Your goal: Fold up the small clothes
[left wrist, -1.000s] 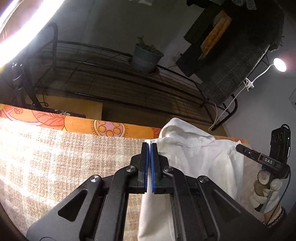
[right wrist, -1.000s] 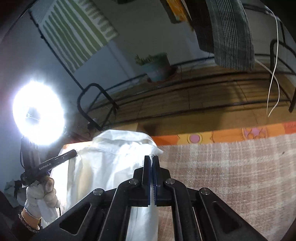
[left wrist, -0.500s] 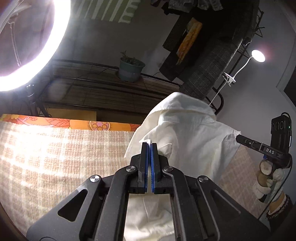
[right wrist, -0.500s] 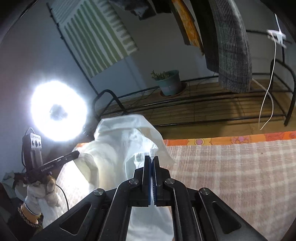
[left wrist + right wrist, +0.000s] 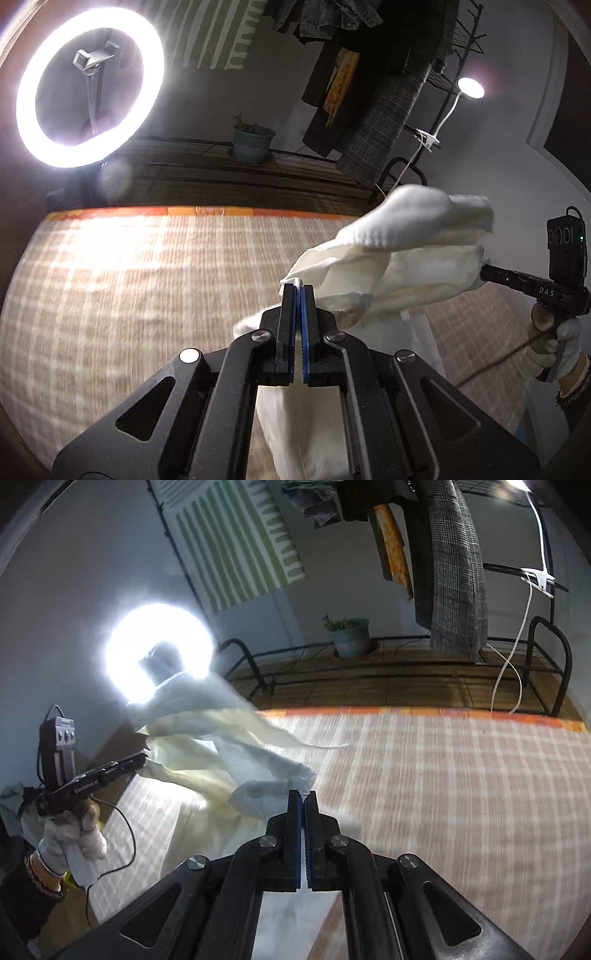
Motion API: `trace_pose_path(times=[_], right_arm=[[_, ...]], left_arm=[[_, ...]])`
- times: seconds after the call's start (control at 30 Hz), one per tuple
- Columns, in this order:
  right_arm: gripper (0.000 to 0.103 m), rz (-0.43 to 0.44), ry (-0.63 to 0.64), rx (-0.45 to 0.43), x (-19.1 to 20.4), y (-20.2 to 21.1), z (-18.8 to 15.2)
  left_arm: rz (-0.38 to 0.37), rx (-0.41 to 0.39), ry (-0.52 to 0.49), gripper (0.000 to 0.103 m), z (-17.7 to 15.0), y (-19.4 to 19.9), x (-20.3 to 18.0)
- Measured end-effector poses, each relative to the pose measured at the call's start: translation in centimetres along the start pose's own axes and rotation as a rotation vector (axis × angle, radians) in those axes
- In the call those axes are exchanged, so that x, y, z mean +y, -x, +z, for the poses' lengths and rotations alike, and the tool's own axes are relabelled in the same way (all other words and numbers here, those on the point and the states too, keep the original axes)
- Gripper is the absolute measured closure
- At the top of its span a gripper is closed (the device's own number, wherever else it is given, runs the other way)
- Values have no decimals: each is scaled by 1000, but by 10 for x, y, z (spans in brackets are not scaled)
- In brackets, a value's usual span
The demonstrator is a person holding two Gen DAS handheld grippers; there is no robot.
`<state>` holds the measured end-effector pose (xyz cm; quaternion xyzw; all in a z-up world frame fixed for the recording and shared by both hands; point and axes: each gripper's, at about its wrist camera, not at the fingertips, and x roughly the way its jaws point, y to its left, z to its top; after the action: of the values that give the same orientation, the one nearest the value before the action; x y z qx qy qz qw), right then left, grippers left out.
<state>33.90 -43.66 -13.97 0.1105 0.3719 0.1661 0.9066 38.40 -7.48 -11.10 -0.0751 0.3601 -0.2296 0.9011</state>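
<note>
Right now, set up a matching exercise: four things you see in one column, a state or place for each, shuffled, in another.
Things:
1. white shirt
2. ring light
3. potted plant
4. left gripper

States or places:
A. glowing on its stand
B. on the black metal rack
C. lifted off the checked blanket
D. shut on a pinch of cloth

Pairs: 1-C, 2-A, 3-B, 4-D

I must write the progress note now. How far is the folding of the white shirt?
Done: nothing folded yet. In hand: the left hand-held gripper and right hand-held gripper are each shut on an edge of the white shirt, which hangs bunched above the checked blanket. Left: lay it flat, fold it.
</note>
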Motion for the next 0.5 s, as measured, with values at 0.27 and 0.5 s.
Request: trace_pose_path(times=[0.27,0.5], right_arm=[[103,-23,-14,52,23,18,-78],[99,-75,-7,101,29,18,-116]], left_arm=[[51,80,-43,103,-87,24,-6],[30,145,-17,103,-128,43,6]])
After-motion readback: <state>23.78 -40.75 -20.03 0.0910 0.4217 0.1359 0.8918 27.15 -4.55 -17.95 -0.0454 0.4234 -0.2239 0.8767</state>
